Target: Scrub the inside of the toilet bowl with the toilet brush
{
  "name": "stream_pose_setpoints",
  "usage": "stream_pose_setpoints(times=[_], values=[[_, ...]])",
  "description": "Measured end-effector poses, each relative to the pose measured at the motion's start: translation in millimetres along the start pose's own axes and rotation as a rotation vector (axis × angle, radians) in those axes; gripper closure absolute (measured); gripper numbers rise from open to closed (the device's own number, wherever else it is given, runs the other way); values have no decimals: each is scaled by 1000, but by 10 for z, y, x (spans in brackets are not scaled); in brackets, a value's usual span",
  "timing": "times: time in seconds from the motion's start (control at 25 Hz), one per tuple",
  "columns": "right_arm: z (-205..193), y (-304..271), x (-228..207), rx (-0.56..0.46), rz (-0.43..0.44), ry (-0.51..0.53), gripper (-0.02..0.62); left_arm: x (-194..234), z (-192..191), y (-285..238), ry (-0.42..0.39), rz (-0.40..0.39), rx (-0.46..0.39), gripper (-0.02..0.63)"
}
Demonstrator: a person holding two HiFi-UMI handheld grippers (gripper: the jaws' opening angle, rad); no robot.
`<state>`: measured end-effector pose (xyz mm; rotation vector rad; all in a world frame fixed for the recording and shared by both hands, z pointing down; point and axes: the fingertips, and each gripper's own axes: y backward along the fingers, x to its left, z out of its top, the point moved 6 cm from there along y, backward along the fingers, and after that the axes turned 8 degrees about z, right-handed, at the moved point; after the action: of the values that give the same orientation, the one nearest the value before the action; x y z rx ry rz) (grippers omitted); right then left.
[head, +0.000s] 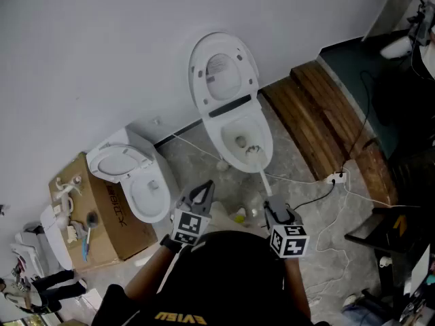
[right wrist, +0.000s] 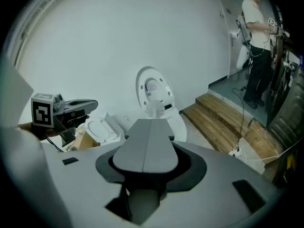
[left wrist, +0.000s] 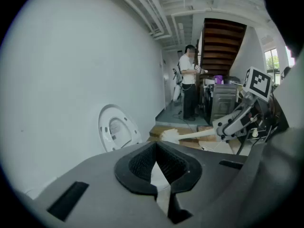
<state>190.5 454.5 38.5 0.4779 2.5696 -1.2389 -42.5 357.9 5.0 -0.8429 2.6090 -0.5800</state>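
Observation:
A white toilet (head: 239, 136) stands against the wall with its lid (head: 219, 73) raised. The toilet brush (head: 253, 153) has its white bristle head low in the front of the bowl. Its handle slopes back to my right gripper (head: 268, 206), which is shut on it. In the right gripper view the right gripper (right wrist: 150, 121) has its jaws pressed together, and the brush head (right wrist: 154, 109) shows just past their tips. My left gripper (head: 199, 194) hovers open and holds nothing, to the left of the bowl. From the left gripper (left wrist: 158, 158) view the brush (left wrist: 171, 136) and the lid (left wrist: 116, 127) are visible.
A second white toilet (head: 132, 178) sits to the left beside a cardboard box (head: 102, 216) with small items on it. Wooden steps (head: 319, 111) lie to the right. White cables and a power strip (head: 336, 178) cross the stone floor. A person (left wrist: 189, 82) stands farther off.

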Motion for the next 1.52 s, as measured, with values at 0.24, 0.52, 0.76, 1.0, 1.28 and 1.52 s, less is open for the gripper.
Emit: stream_pose_setpoints(times=[0.24, 0.52, 0.76, 1.0, 1.28, 1.52], values=[[20, -328, 33, 26, 15, -37, 420, 213, -122, -57, 8, -7, 27, 589], [-39, -747, 90, 131, 1, -60, 420, 545, -280, -53, 23, 8, 59, 589], [267, -951, 257, 133, -60, -111, 420, 1099, -359, -264, 124, -11, 60, 588], [401, -1190, 334, 207, -145, 27, 420, 1537, -606, -749, 163, -45, 32, 588], [372, -1821, -192, 388, -157, 317, 420, 1471, -1065, -1233, 237, -81, 109, 588], [89, -2803, -1210, 609, -107, 350, 423, 1418, -1431, -1953, 205, -77, 144, 588]])
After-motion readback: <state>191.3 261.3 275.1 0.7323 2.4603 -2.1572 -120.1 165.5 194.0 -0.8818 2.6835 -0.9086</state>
